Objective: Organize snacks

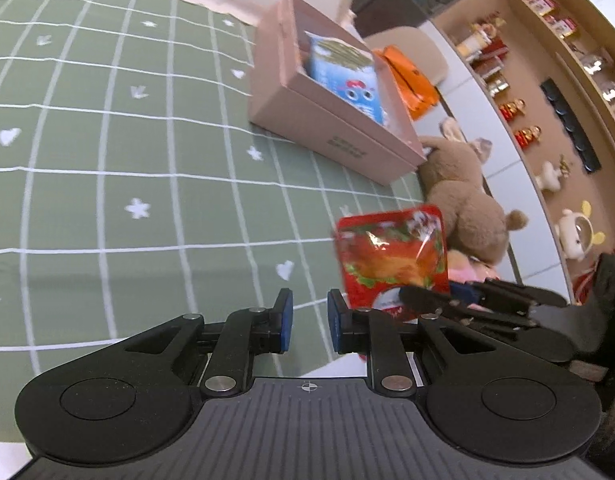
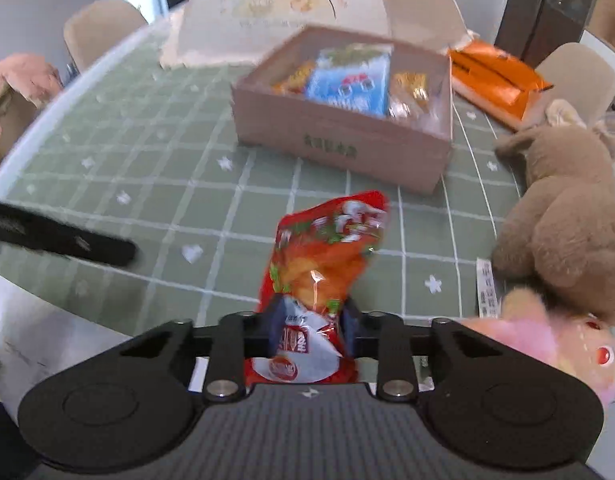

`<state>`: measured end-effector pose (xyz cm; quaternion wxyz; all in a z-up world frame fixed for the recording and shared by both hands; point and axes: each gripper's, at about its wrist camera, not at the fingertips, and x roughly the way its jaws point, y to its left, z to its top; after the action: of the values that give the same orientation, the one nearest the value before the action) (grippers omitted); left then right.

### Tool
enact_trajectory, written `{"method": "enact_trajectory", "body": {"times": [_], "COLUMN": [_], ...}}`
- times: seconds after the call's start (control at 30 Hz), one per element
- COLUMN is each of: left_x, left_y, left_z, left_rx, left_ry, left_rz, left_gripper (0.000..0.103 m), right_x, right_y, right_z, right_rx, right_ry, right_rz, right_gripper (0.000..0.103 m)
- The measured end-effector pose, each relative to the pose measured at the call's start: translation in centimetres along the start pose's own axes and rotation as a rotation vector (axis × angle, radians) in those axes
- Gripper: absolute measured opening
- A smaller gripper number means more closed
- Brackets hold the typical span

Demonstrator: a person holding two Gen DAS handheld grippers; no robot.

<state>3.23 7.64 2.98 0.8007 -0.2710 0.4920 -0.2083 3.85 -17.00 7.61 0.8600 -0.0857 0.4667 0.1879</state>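
Left gripper (image 1: pixel 310 322): empty, jaws a little apart, nothing between the blue pads – it hovers low over the green cloth (image 1: pixel 107 160).
Red pouch (image 2: pixel 327 256): pinched near its white bottom end by the right gripper (image 2: pixel 309 330), held above the cloth, short of the box (image 2: pixel 339 148).
Pouch axis: long axis runs away from the gripper toward the box; the free red end points up and slightly right, crumpled at the pinch.
Box: open-topped, already holding a blue pack (image 2: pixel 349 84) and small yellow snacks.
Step in hand: carrying the pouch over – my guess.
Next move: probably lift forward over the near wall, then let go inside; the bag is floppy and may snag the rim.
Right side: a brown plush (image 2: pixel 567 216) lies beside the box, near the path.
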Motion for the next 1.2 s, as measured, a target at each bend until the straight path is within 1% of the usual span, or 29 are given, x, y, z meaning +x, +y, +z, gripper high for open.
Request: {"method": "enact_trajectory", "body": {"times": [0.07,0.1,0.13,0.2,0.23,0.3,0.33,0.37,0.4,0.47,0.5,0.6,0.7,0.77,0.83,0.9,0.97,1.03,1.1,1.13,1.17,1.2], "left_x": [0.5,0.8,1.2,2.3,2.7,2.7,2.5,2.4,2.3,2.4,2.5,2.5,2.5,2.3,1.9,1.6,1.2,1.0,0.7,0.7,0.6,0.6], "left_y": [-0.3,-0.3,-0.3,-0.2,-0.1,0.2,0.4,0.4,0.6,0.7,0.6,0.6,0.9,1.3,1.8,2.0,2.1,2.2,2.5,2.6,2.7,2.8], "left_z": [0.0,-0.1,-0.1,-0.4,-0.5,-0.7,-0.7,-0.7,-0.7,-0.6,-0.6,-0.5,-0.4,-0.3,-0.2,-0.2,-0.2,-0.1,-0.1,-0.1,-0.1,-0.1], "left_rx": [0.013,0.020,0.028,0.041,0.039,0.022,0.021,0.022,0.023,0.025,0.033,0.034,0.022,0.008,-0.003,-0.005,-0.004,-0.002,-0.011,-0.014,-0.015,-0.018], "left_ry": [0.011,0.023,0.039,0.074,0.082,0.075,0.070,0.064,0.063,0.069,0.071,0.072,0.073,0.068,0.064,0.061,0.056,0.045,0.036,0.033,0.031,0.030], "left_rz": [-0.001,0.003,0.012,0.048,0.059,0.062,0.063,0.070,0.076,0.069,0.068,0.067,0.056,0.051,0.054,0.065,0.078,0.092,0.096,0.095,0.092,0.088], "left_gripper": [0.021,0.021,0.021,0.021,0.021,0.021,0.021,0.021,0.021,0.021,0.021,0.020,0.018,0.018,0.018,0.017,0.017,0.017,0.017,0.017,0.017,0.017], "right_x": [-1.1,-1.8,-2.2,-2.2,-1.8,-0.6,-0.1,0.3,0.6,1.0,1.0,0.8,0.3,-0.3,-0.5,0.2,1.7,3.2,4.8,5.7,6.0,6.3], "right_y": [1.1,1.9,2.6,3.8,4.3,4.8,4.5,3.9,3.2,2.4,2.2,2.3,2.2,2.9,4.1,5.2,5.7,5.4,4.3,3.7,2.8,2.4], "right_z": [0.3,0.6,0.7,1.0,1.0,0.7,0.7,0.7,0.6,0.3,0.2,-0.1,-0.3,-0.4,-0.4,-0.4,-0.6,-0.6,-0.4,-0.4,-0.3,-0.2], "right_rx": [-0.027,-0.050,-0.065,-0.099,-0.116,-0.147,-0.129,-0.083,-0.031,0.067,0.091,0.094,0.099,0.071,0.020,-0.016,-0.022,0.015,0.097,0.151,0.215,0.260], "right_ry": [-0.028,-0.044,-0.054,-0.046,-0.045,-0.029,-0.010,0.004,0.015,0.047,0.041,0.026,0.027,0.021,0.024,0.056,0.092,0.118,0.156,0.177,0.171,0.184], "right_rz": [0.006,0.023,0.044,0.071,0.058,0.005,0.008,0.053,0.110,0.228,0.252,0.274,0.344,0.386,0.394,0.371,0.345,0.348,0.380,0.403,0.445,0.468], "right_gripper": [0.014,0.012,0.006,0.005,0.005,0.011,0.017,0.024,0.026,0.026,0.026,0.026,0.026,0.026,0.026,0.027,0.032,0.036,0.036,0.036,0.039,0.040]}}
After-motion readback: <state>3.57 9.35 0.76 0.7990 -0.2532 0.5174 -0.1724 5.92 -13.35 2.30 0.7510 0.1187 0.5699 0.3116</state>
